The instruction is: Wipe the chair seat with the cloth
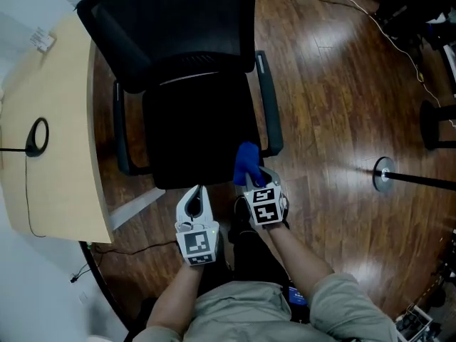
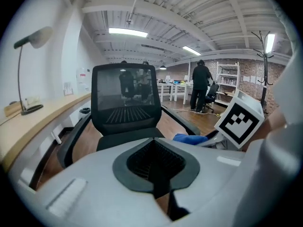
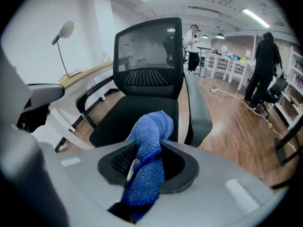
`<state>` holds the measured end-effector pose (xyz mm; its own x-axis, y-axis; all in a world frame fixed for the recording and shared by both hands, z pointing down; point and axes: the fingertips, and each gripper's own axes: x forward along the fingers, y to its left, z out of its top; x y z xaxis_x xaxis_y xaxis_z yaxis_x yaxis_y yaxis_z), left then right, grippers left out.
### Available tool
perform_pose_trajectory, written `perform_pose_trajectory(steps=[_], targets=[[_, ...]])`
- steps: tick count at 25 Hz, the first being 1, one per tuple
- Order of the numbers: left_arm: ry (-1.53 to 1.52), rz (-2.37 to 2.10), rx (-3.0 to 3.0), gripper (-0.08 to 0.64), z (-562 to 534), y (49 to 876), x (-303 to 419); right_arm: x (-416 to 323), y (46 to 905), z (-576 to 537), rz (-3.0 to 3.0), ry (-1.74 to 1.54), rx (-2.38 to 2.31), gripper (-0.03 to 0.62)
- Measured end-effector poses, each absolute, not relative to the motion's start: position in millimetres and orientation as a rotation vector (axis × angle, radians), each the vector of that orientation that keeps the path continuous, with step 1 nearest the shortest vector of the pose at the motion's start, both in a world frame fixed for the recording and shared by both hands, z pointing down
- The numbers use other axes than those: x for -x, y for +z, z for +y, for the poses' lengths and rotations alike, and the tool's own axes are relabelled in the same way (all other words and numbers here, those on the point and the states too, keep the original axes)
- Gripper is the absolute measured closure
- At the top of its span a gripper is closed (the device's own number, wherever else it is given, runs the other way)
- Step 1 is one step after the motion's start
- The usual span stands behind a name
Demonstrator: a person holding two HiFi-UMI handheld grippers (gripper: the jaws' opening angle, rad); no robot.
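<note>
The right gripper (image 1: 255, 182) was clenched on the blue cloth (image 1: 246, 162). The cloth stuck out past the jaws, its long way running from six to twelve o'clock, with the loose end at twelve. It was over the front right corner of the chair seat (image 1: 189, 130), near the armrest (image 1: 269, 105). Most of the seat lay at eleven o'clock from those jaws, and its front edge faced six. The left gripper (image 1: 198, 192) was closed on nothing, just before that edge.

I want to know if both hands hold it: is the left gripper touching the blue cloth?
Apart. Head view shows the left gripper clear of the blue cloth, which the right gripper's jaws pinch.
</note>
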<state>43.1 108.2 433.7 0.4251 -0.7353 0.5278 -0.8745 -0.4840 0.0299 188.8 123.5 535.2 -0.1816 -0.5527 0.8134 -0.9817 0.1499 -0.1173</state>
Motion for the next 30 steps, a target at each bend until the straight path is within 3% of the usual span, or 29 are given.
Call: perform_pose_trajectory(steps=[11,19,30], targets=[[0.582,-1.565,-2.233,0.555,131.7,343.6,11.1,-108.1,367.6,116.7,-2.188,0.608,-1.249,0.494],[0.556,-1.7,-2.216,0.555,148.0,298.4,112.1,28.8,293.3,118.6,-2.382,0.401,-0.995,0.494],[0.467,-1.88,-2.031,0.555,184.2,271.0,299.9,247.4,274.1,146.9,-2.469,0.287,-0.61,0.489]])
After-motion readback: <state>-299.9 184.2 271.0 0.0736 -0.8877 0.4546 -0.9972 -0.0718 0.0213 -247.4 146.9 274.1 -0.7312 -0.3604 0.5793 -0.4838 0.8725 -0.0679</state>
